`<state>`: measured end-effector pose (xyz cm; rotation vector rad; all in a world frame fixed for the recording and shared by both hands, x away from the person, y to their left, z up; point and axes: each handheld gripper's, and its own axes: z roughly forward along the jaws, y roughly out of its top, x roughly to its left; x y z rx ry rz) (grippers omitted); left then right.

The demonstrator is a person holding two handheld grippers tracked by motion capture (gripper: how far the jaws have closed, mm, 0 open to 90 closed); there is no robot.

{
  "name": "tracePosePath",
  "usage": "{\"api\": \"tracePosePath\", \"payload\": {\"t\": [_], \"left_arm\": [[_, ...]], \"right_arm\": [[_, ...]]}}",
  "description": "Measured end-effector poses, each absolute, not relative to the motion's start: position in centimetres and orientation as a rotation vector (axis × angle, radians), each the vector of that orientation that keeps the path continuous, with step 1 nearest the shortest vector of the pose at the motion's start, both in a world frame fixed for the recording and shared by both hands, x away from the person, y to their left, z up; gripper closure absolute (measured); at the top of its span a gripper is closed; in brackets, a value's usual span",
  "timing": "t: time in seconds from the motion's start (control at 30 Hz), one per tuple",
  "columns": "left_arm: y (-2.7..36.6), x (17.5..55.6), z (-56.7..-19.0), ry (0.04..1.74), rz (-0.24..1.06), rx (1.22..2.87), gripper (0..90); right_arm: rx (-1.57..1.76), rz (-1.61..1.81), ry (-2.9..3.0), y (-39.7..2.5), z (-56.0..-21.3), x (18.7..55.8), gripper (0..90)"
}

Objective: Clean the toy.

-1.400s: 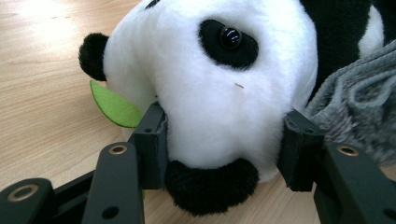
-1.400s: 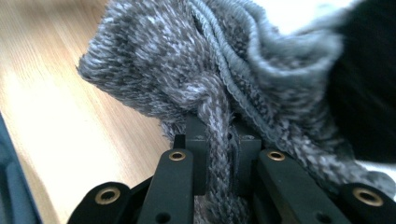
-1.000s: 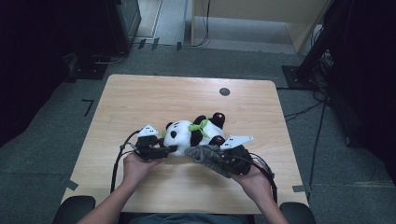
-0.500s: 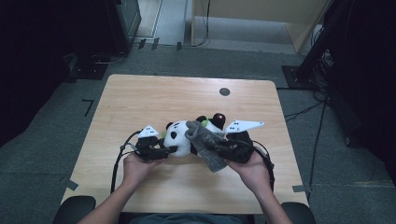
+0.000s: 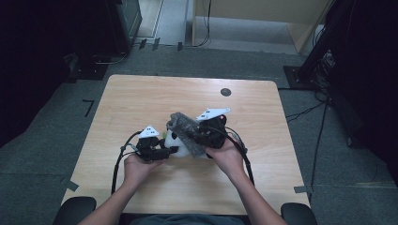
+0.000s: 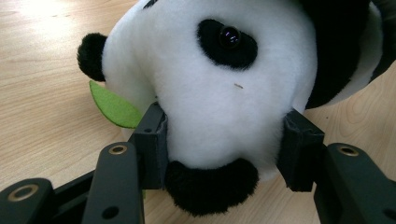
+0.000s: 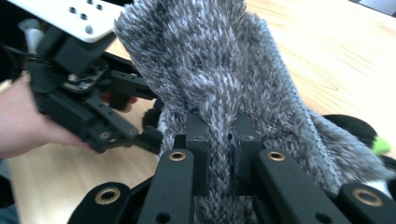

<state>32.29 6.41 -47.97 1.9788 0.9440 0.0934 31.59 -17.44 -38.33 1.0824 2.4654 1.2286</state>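
Right hand-held gripper (image 7: 219,140) pinching fuzzy grey cloth (image 7: 219,60) | left squeezing plush panda (image 6: 210,88)

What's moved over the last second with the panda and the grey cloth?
The right gripper carried the fuzzy grey cloth leftward and up over the black-and-white plush panda, covering it. The left gripper stayed clamped on the panda's head; the wooden table is unchanged.

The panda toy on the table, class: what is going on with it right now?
A person at a wooden table works with a claw in each hand. The left claw grips the plush panda by its head, jaws pressed into both sides. The right claw is pinched shut on a fuzzy grey cloth, held up over the panda, which lies on the tabletop.
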Motion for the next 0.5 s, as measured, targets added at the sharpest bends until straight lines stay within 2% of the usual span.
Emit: {"api": "tracePosePath", "payload": {"t": [0.2,0.5], "left_arm": [[6.4,32.3,-48.0,0.95,0.089,1.975,45.4],[6.5,32.4,-48.0,0.944,0.089,1.984,45.4]], "right_arm": [[1.14,1.158,2.489,-15.9,-39.9,32.6,81.8],[1.078,1.126,2.504,-15.4,-41.4,31.7,81.8]]}}
